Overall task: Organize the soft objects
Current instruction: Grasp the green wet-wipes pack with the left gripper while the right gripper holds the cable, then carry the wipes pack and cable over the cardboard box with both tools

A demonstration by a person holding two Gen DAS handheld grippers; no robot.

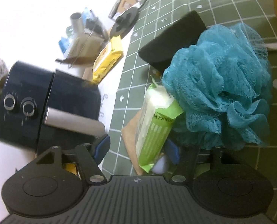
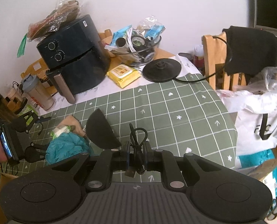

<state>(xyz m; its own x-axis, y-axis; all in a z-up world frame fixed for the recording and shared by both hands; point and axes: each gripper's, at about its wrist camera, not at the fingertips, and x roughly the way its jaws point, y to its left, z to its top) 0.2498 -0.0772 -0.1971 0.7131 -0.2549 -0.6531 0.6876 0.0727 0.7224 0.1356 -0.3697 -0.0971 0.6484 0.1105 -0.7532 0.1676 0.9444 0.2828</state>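
Teal loofah [image 1: 222, 85] on the green checked cloth [image 1: 194, 5], touching a green wipes pack [image 1: 155, 128] and a black half-round sponge [image 1: 174, 39]; brown paper [image 1: 131, 136] under the pack. Left gripper [image 1: 138, 149] spread wide around the pack's near end, right finger beside the loofah. Right gripper [image 2: 136, 154] clamped on a coiled black cable [image 2: 136, 140]. Farther back, air fryer [image 2: 73, 59], yellow wipes [image 2: 123, 73], kettle base [image 2: 161, 68].

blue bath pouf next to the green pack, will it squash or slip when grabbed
The bath pouf is loose gathered mesh, so it will probably squash and feel very light. Its open netting should catch rather than slip. It touches the green pack, so pulling it may nudge that.
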